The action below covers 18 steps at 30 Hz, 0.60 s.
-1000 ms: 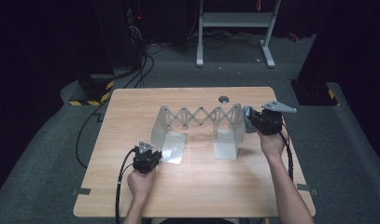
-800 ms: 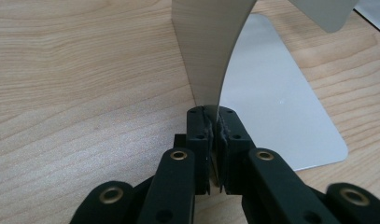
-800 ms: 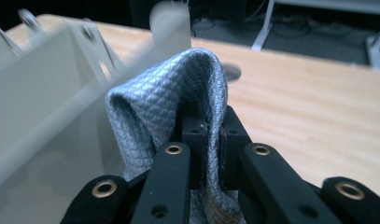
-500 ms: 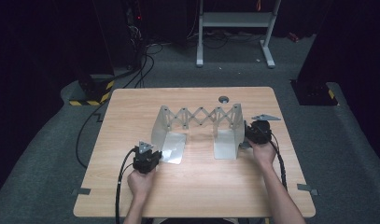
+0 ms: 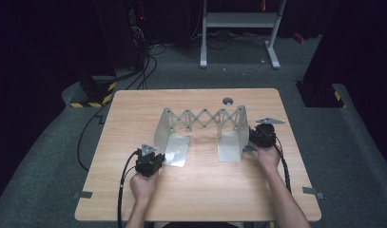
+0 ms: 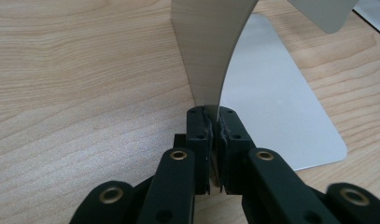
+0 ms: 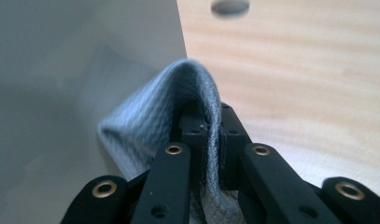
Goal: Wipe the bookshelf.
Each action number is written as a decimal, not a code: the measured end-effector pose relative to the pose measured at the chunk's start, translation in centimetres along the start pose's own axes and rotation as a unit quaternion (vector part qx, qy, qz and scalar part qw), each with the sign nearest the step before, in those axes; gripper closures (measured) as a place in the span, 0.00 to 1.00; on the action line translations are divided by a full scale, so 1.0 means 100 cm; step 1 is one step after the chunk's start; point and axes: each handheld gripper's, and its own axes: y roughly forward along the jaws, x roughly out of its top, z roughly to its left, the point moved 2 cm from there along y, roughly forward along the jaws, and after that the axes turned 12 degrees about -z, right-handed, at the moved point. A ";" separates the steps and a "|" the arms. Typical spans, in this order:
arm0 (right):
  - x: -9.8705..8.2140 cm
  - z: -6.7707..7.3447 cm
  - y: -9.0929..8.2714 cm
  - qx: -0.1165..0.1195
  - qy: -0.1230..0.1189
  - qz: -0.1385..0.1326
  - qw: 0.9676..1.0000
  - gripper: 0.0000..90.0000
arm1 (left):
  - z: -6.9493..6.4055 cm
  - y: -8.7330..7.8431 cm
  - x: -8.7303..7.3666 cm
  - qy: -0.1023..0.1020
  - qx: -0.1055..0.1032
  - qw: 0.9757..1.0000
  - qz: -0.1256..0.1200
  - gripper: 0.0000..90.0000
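The left claw (image 6: 214, 140) is clenched on the upright plate of the expanding metal rack (image 5: 203, 118), steadying it on the table (image 5: 134, 109). The right claw (image 7: 211, 140) grips a grey cloth (image 7: 155, 121) pressed against the rack's other end; wiping seems barely begun

I see a light wooden table (image 5: 134, 114) on grey carpet (image 5: 48, 156), a pale metal stand (image 5: 238, 21) behind it, black cables (image 5: 148, 52) trailing into the dark room beyond.
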 end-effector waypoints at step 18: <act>0.074 0.020 -0.057 0.015 -0.045 -0.115 0.992 0.94 | 0.000 0.000 0.000 0.002 -0.002 1.000 0.000 0.94</act>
